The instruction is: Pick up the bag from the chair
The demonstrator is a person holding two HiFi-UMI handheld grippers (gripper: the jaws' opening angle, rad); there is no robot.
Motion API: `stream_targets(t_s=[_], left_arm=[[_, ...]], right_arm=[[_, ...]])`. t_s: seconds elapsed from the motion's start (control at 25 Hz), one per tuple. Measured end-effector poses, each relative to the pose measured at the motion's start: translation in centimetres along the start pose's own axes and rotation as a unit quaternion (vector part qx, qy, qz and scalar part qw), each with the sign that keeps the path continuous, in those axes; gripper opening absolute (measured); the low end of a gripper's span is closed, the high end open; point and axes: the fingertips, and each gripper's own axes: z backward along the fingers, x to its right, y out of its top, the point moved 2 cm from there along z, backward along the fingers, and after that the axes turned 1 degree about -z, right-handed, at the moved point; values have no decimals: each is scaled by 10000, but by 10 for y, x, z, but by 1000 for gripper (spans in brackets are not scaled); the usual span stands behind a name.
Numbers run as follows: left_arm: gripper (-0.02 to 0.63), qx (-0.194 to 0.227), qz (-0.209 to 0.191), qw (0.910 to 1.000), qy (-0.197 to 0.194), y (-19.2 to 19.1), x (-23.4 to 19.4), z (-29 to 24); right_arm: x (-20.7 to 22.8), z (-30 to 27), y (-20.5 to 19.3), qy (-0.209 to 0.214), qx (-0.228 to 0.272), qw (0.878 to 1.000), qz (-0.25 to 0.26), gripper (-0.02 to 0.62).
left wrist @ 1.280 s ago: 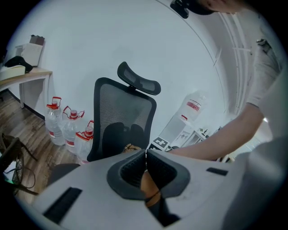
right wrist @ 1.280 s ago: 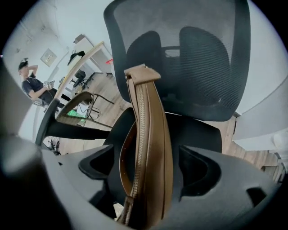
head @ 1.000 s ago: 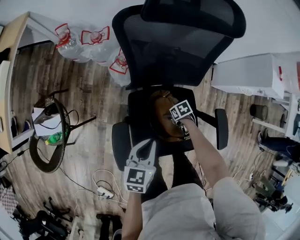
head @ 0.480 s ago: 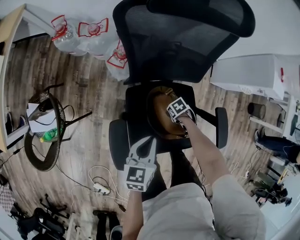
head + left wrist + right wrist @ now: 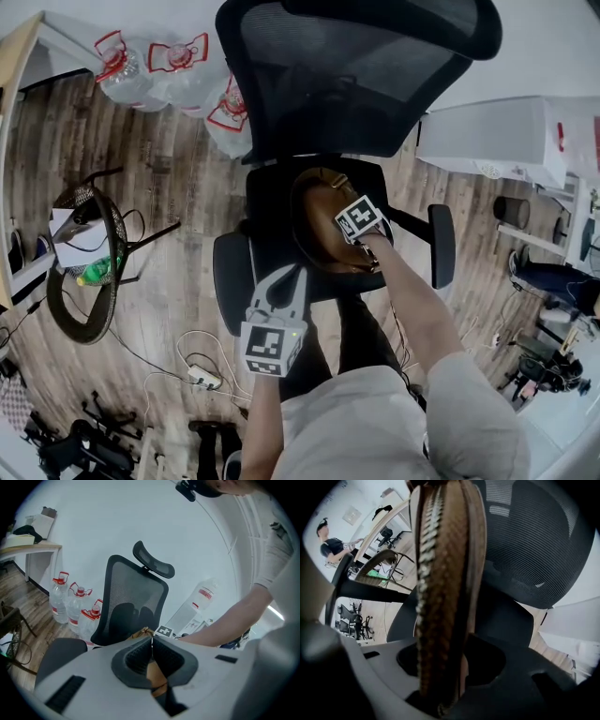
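Right gripper (image 5: 367,246), jaws just closing, pinching bag (image 5: 319,211) on chair (image 5: 272,211), mid-frame;
tips hidden beneath its cube (image 5: 361,217); left gripper (image 5: 287,281) below, jaws together, empty

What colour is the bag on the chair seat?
The bag is brown, seen best in the head view.

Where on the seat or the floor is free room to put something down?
Free: the seat strip between the bag and the left armrest; the bare floor between the chair and the wire basket. Crowded: the seat's middle and right, under the bag; the floor by the cables.
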Motion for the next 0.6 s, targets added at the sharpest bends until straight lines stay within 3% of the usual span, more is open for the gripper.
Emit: stream_targets(t_s=[0.16, 0.6], left_arm=[[6, -17, 24, 10000, -81, -4, 6, 1], [6, -68, -91, 9996, -270, -17, 27, 5]], right_arm=[[-3, 8, -8, 83, 162, 9998, 99, 170], [-32, 48, -24, 22, 497, 9882, 1450, 160]])
